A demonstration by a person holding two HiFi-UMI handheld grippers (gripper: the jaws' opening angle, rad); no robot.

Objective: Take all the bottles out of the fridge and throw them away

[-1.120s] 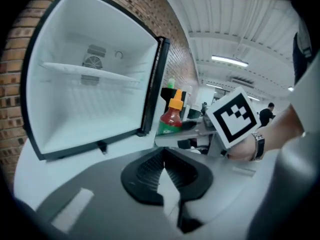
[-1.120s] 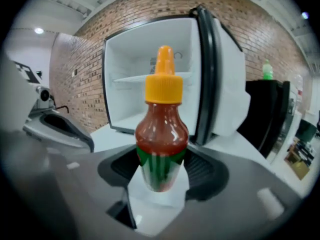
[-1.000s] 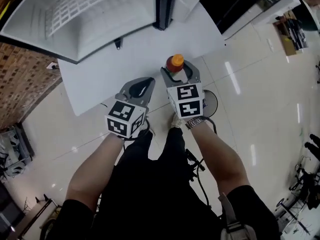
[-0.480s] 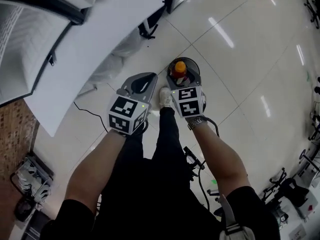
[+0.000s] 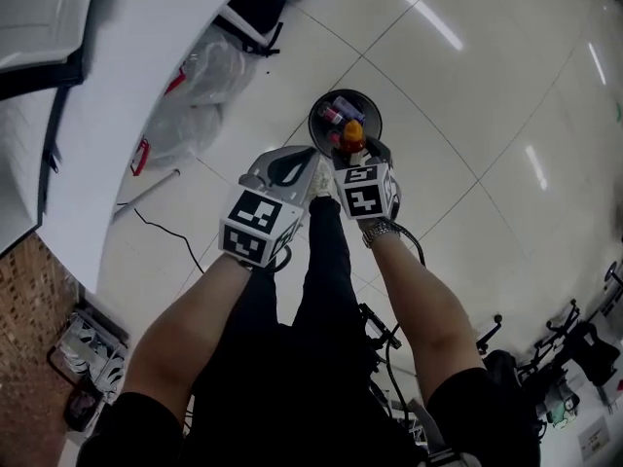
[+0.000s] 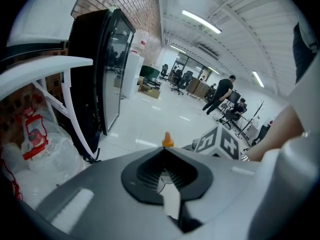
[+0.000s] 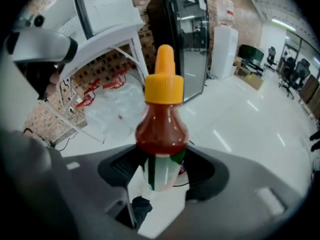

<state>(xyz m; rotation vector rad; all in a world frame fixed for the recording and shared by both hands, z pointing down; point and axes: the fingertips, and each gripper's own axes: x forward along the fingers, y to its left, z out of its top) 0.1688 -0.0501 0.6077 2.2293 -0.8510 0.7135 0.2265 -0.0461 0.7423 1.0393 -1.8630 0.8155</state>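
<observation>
Head view: right gripper (image 5: 352,148) holds bottle (image 5: 351,131) over bin (image 5: 313,125) rim.

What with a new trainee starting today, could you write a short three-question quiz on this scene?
1. True or false: the left tongs are holding a bottle.
2. What colour is the cap of the bottle gripped by the right tongs? A blue, B orange, C black.
3. In the head view, what does that bottle hang over?

Key:
1. False. They are shut with nothing between them.
2. B.
3. The round black bin, which already has things in it.
</observation>
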